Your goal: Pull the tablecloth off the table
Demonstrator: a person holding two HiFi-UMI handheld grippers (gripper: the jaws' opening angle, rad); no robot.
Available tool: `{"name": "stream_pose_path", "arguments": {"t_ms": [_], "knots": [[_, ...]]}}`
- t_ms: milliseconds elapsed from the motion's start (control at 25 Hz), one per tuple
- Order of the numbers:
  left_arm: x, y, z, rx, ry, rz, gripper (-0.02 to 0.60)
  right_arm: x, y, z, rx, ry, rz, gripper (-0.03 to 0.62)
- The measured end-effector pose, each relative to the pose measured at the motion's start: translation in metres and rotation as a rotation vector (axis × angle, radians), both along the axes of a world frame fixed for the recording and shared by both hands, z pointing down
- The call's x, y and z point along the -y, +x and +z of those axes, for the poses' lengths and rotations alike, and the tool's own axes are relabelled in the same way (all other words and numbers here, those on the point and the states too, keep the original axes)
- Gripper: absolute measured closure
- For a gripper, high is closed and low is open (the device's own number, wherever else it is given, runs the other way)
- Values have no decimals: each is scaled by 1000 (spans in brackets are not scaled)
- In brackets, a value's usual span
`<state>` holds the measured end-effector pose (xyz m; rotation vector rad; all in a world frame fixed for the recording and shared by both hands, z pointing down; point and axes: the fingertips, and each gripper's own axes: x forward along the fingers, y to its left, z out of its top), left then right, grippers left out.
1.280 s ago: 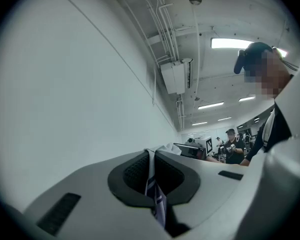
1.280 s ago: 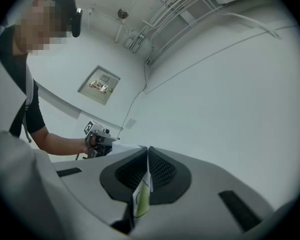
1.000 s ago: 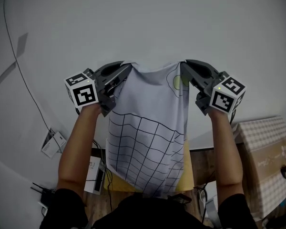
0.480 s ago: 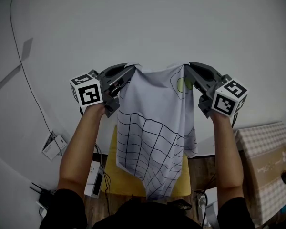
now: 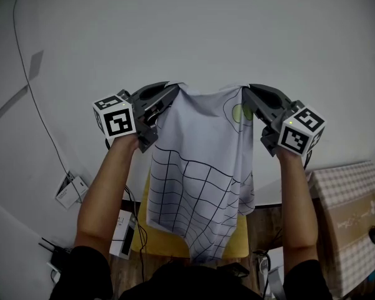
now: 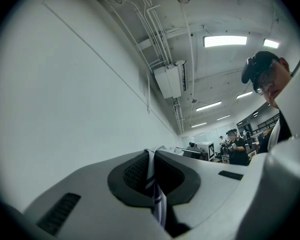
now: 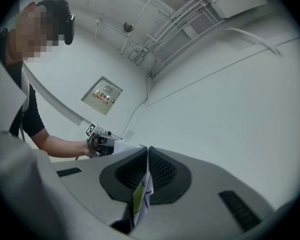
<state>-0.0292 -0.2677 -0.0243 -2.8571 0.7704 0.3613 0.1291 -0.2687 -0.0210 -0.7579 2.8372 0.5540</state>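
While the tablecloth [image 5: 200,167] hangs, left fingers [image 5: 153,96] and right fingers [image 5: 265,97] pinch it.

COUNT | you hold 2 grippers: left gripper [image 5: 173,88], right gripper [image 5: 245,90] | 1 tablecloth [image 5: 200,161] strung between your grippers | 1 yellow table [image 5: 144,230] below them | 1 checked-patterned box [image 5: 347,189] right of your right gripper

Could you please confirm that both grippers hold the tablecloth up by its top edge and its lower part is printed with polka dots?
No: in the head view the tablecloth has a black grid on its lower part, not polka dots. The left gripper and right gripper do hold it up by its top edge.
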Motion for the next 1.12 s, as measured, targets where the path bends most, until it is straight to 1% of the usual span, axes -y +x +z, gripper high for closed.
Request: {"name": "stream_pose_path", "arguments": {"t_ms": [240,640,840,1000,1120], "knots": [[-5,1,0,-5,-4,11,569,-4,-2,-2,-2,9,3,574],[-12,0,1,-7,-21,8,569,-4,-1,-1,6,-10,3,574],[-14,-1,-4,-10,4,1,569,-1,-1,-4,4,-2,5,574],[-15,-1,-4,-39,12,5,569,1,1,0,-8,-9,4,574],[-13,-2,-3,-45,22,5,569,4,2,2,-15,-6,13,573]]}}
